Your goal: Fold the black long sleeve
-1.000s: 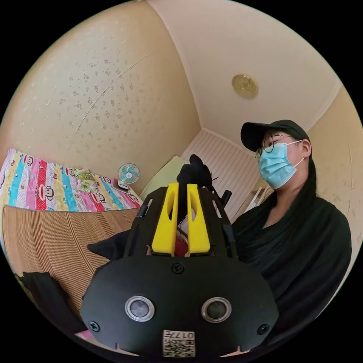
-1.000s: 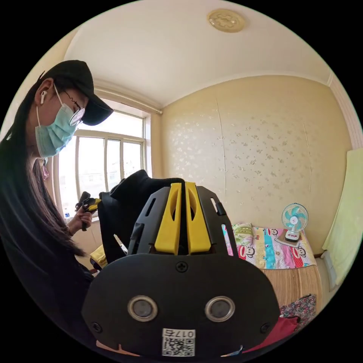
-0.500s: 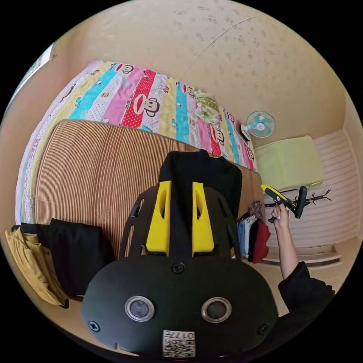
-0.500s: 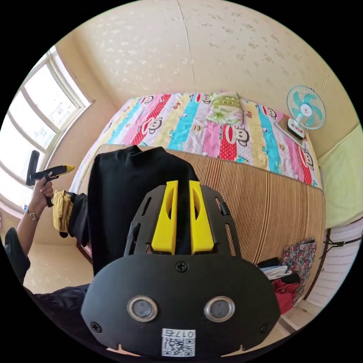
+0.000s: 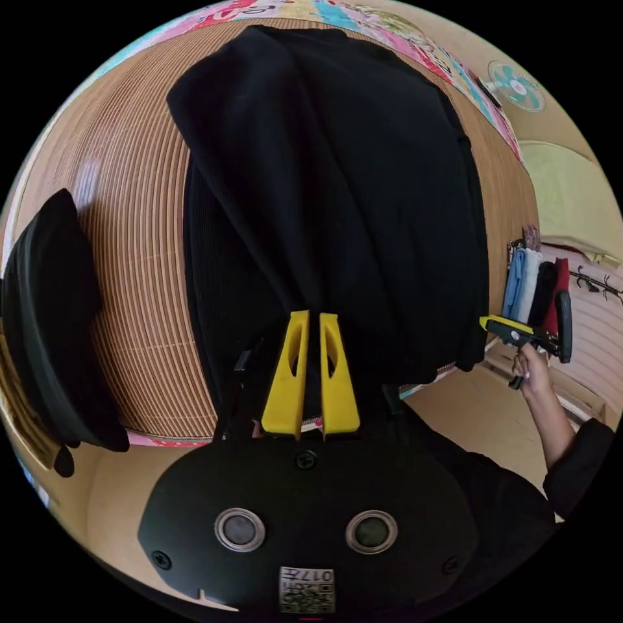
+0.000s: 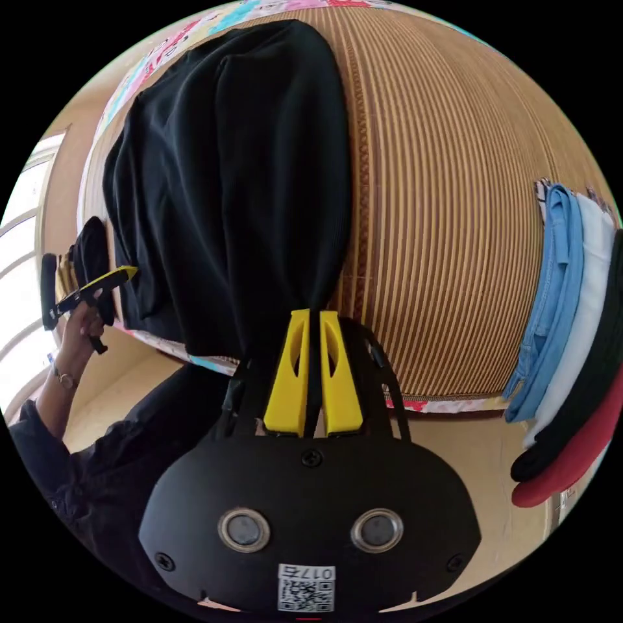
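Black fabric runs into the closed yellow jaws of both claws: the left claw [image 5: 310, 316] pinches one gathered bit of the black long sleeve [image 5: 337, 195], and the right claw [image 6: 309, 315] pinches another, with cloth bunching to a narrow neck at each grip. Holding it at two points apart looks meant to keep the garment spread as it comes down, rather than letting it fall in a heap.

Most of the shirt lies draped over the striped woven mat [image 5: 136, 214] that covers the bed, reaching from the far part of the mat back to its near edge, where the claws hold it just past the edge. It is not flat: long ridges and a doubled layer show down its length, so I judge the laying-out step is in hand and smoothing is yet to come.

Other clothes sit clear of the working area, likely so the middle stays free. A dark garment [image 5: 52, 324] hangs over the near edge toward one corner, and a pile of blue, white, black and red pieces [image 6: 571, 337] sits at the opposite end of that edge. A small fan [image 5: 517, 84] stands by the far edge of the bed.
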The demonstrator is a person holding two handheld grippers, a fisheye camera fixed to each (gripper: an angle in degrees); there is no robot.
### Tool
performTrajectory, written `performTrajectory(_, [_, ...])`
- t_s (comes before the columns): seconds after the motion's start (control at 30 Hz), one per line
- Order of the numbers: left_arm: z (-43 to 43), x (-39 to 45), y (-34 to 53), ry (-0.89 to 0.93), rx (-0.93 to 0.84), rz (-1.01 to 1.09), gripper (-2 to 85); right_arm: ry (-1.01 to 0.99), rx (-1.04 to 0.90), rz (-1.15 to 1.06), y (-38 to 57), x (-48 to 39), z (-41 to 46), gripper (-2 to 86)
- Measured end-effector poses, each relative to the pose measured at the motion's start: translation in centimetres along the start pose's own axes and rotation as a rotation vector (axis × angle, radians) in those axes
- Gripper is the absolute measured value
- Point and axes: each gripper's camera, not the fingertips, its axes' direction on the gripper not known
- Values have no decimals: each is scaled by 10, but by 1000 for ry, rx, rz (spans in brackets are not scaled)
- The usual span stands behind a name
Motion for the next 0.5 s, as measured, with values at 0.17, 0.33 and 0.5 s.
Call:
performTrajectory(0.17, [-187,-119,26,652,369,-229,14,195,200,26,-6,82,-157,38])
performTrajectory(0.33, [-316,-255,148,668,948,-701,25,490,568,284,36,153,-318,52])
performTrajectory(0.5, [-314,-239,173,350,944,-788,81,219,551,106,38,97,-278,76])
